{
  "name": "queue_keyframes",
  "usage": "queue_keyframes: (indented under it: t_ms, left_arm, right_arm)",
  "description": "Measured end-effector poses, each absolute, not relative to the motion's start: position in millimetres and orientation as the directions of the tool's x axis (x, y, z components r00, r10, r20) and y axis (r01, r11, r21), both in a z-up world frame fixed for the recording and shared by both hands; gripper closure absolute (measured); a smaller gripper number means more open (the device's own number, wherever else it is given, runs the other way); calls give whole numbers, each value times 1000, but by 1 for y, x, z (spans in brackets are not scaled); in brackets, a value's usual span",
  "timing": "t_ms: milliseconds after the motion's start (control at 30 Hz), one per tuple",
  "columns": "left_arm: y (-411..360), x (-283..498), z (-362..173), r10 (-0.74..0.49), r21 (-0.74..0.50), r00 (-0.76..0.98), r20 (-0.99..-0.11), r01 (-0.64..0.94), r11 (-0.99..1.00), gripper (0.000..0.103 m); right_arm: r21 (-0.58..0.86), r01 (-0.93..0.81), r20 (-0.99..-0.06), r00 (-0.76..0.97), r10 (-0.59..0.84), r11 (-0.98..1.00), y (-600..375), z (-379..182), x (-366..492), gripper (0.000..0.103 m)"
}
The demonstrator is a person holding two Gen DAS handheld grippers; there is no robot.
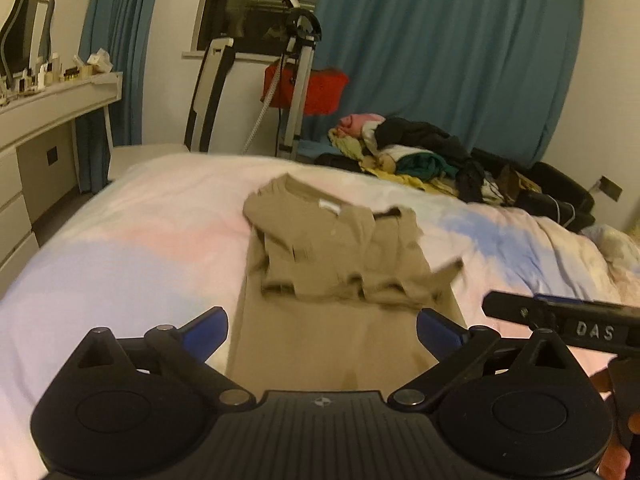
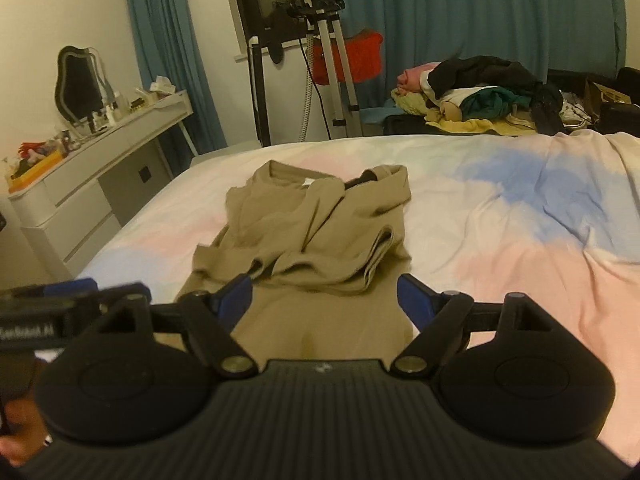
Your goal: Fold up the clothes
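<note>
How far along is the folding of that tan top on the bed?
Partway. The tan top lies on the bed with its sleeves and sides already folded inward over the upper half. Nothing is in hand: the left gripper and right gripper are both open above the lower half. That half still needs folding, and a heap of clothes waits behind.

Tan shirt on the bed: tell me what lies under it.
The tan shirt lies on the pastel bedspread, sleeves folded onto its body. Only bedspread shows around its edges. Anything beneath the shirt itself is covered and cannot be seen.
</note>
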State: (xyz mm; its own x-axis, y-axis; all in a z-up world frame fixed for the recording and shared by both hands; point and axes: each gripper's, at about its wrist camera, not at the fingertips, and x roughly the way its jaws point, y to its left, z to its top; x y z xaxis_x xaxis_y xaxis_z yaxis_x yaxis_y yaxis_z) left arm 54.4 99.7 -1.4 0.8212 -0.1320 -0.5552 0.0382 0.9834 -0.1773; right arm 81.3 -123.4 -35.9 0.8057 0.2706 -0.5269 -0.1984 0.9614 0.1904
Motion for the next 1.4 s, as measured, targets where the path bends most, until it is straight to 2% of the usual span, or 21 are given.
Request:
queue_keyframes:
  t_ms: [233,333,433,467,500,633,667,700,733,767,867,1000,1067,1133,1167,1333,1367,1400]
  left_arm:
    - [111,36,-48,-217,-344,744,-632,-19,939,1]
    - [108,38,-63,-191,-336,727,-660,-58,940,4]
    - [104,41,-64,-136,-281,741,-658,-73,957,5]
    - [105,41,-64,-130,-286,746,-653,-83,955,5]
    - [110,42,-65,-144,-318,743,-654,-97,943,5]
    - [128,43,-70,-199,-428,724,-661,-146,892,7]
    - [131,43,-72,-211,-449,716,-665,-158,879,7]
    - [133,43,-73,-219,-463,713,-666,-165,871,7]
    - [135,44,-74,-227,-475,710,-667,-171,863,8]
    - [135,45,-75,-234,-484,707,-667,-172,858,8]
    - [135,49,-80,-258,-510,696,-671,-179,841,8]
    - [137,57,-91,-287,-552,674,-680,-213,806,14]
    - [143,61,-98,-283,-578,676,-680,-257,775,20]
    - [150,66,-105,-272,-600,683,-678,-301,742,34]
    - [153,69,-106,-268,-608,689,-674,-311,730,40]
    - [169,74,-107,-274,-680,745,-608,-310,665,90]
    - [171,73,-105,-282,-697,760,-586,-295,654,92]
    - [173,72,-103,-289,-714,774,-563,-279,643,94]
  right_arm:
    - [183,-155,-526,819,230,971,-121,-55,65,22]
    - [181,-136,-525,824,212,974,-121,-64,59,23]
    - [179,-116,-525,829,194,977,-120,-72,52,44]
    - [178,-109,-524,830,188,978,-120,-74,50,58]
    - [177,-103,-524,832,182,979,-119,-77,48,66]
    - [312,-77,-530,813,241,947,-138,-81,49,63]
    - [352,-72,-530,807,262,933,-143,-82,50,53]
    - [407,-48,-539,794,282,912,-150,-85,51,25]
    - [465,-16,-550,779,303,885,-157,-88,54,12]
    - [519,28,-559,767,315,854,-164,-92,55,5]
    - [664,159,-574,735,362,730,-183,-108,56,3]
    - [799,244,-535,706,465,549,-194,-135,56,4]
    - [828,261,-517,698,495,497,-193,-147,57,4]
    - [843,259,-499,704,504,472,-189,-159,61,4]
    - [849,255,-488,717,498,463,-189,-164,64,7]
    - [858,284,-470,770,432,427,-188,-180,73,62]
    - [859,278,-464,779,423,430,-188,-178,71,82]
    - [860,269,-456,788,415,435,-188,-175,69,86]
